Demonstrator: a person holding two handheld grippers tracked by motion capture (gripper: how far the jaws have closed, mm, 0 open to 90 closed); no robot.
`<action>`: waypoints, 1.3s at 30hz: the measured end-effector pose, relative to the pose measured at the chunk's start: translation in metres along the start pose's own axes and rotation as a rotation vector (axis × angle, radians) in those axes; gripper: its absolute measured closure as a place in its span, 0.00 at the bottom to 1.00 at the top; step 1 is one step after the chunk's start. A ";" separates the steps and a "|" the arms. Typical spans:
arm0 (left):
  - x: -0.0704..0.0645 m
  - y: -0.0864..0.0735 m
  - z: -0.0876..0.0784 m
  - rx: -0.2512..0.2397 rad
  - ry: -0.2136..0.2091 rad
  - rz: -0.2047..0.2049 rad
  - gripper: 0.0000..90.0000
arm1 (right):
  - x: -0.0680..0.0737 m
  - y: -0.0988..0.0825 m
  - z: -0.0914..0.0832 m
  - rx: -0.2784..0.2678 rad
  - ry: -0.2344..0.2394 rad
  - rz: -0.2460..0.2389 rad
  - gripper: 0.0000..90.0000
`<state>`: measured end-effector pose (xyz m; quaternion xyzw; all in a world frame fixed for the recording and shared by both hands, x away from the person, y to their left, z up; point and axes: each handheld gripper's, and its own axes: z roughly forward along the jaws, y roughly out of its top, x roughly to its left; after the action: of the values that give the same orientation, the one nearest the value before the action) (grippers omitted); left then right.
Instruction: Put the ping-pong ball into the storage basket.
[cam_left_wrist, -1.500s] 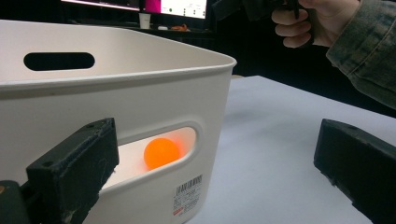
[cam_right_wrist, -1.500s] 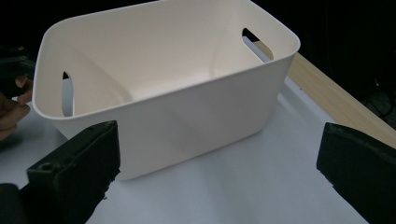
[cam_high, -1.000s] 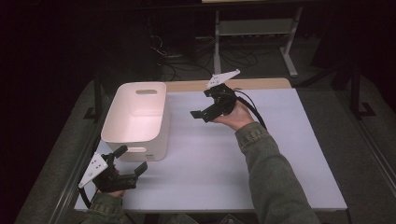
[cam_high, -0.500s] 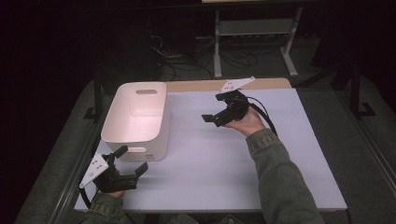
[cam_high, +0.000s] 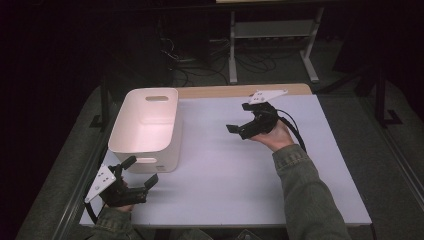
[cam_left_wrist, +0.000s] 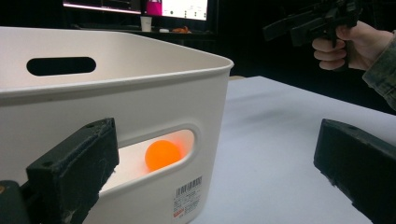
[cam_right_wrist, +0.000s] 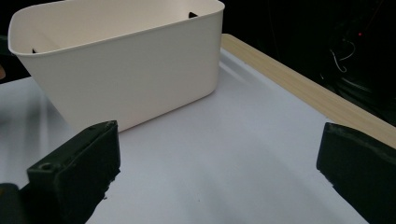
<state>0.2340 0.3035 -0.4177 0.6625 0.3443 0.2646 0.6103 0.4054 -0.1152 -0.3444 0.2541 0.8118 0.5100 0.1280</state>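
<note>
Two grippers, both spread wide and empty. High view: left gripper (cam_high: 136, 176) low just before white bin (cam_high: 145, 127), right gripper (cam_high: 239, 120) lifted over table (cam_high: 225, 170), well apart from bin. Left gripper view: orange ball (cam_left_wrist: 162, 154) already inside bin, just ahead through handle slot. Right gripper view: bin ahead-left; likely little left.

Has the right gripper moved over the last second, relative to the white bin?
Yes. The right gripper has drifted rightward, away from the white bin, with its jaws open.

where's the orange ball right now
The orange ball sits inside the white bin, seen in the left gripper view through the near handle slot, just ahead of the left tool.
</note>
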 end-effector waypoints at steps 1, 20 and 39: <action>0.000 0.000 0.000 0.000 0.001 0.001 0.00 | 0.000 -0.002 -0.001 -0.001 -0.005 0.000 0.00; 0.000 0.000 0.000 0.003 0.006 0.004 0.00 | -0.004 -0.039 -0.019 -0.007 -0.038 0.051 0.00; -0.001 0.000 -0.001 0.002 0.005 0.000 0.00 | -0.008 -0.062 -0.057 -0.084 -0.130 0.073 0.00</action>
<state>0.2331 0.3035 -0.4173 0.6625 0.3460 0.2658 0.6088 0.3678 -0.1848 -0.3741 0.3103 0.7698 0.5305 0.1722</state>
